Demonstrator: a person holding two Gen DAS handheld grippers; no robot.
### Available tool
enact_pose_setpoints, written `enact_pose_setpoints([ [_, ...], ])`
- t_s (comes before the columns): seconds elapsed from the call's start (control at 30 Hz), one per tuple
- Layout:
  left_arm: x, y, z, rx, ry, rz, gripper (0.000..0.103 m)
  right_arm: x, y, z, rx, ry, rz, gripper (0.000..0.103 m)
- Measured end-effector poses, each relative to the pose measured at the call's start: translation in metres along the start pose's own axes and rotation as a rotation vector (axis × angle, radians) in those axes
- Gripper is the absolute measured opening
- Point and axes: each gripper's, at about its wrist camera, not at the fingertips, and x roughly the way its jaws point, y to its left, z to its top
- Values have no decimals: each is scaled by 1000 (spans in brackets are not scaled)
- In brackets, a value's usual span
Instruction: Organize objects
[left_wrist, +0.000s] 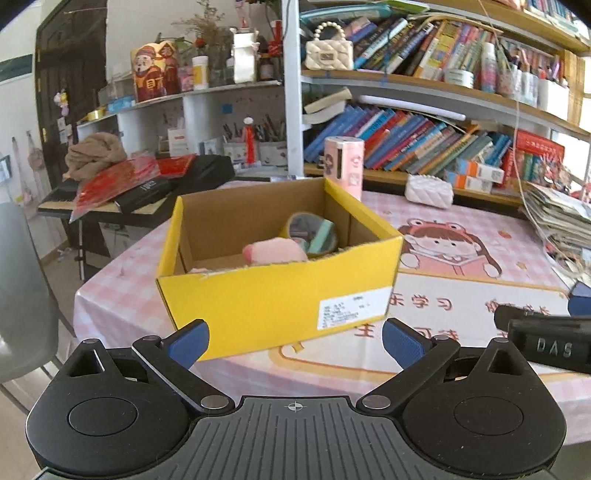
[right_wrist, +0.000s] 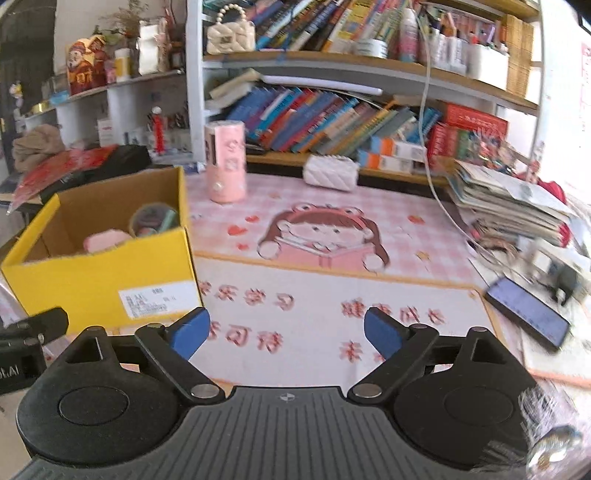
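The open yellow cardboard box (left_wrist: 273, 295) is sitting just ahead of the left gripper (left_wrist: 295, 345), its long side facing it, holding one pink soft item (left_wrist: 275, 251) and one tape roll (left_wrist: 312, 230). The right gripper (right_wrist: 286, 332) is hovering over the pink printed surface (right_wrist: 332, 295), box to its left. Both grippers are released, empty.

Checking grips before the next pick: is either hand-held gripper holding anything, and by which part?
Nothing is held. The left hand-held gripper and right hand-held gripper are both open and empty.

Crowded bookshelves (left_wrist: 424, 92) behind a pink-checked table (right_wrist: 424, 206), dark door (left_wrist: 70, 92) at left
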Motion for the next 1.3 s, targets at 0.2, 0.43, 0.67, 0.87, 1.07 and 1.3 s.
enact_pose_setpoints([
  [0.2,-3,-11,-10,29,34,-42,102,-15,-3,-21,-4,28,-45,97],
  [0.43,-2,-20,-16,36,73,-83,102,-23,-11,-37,0,69,-96,101],
  [0.67,-3,-29,-18,60,87,-89,102,-28,-19,-41,14,83,-138,103],
  [0.87,-2,-35,-20,77,93,-56,102,-23,-21,-44,5,110,-171,103],
  [1.07,-4,-41,-23,91,94,-39,102,-24,-19,-45,1,112,-170,103],
  [1.3,-4,-45,-26,95,90,-10,102,-21,-16,-47,22,135,-178,103],
])
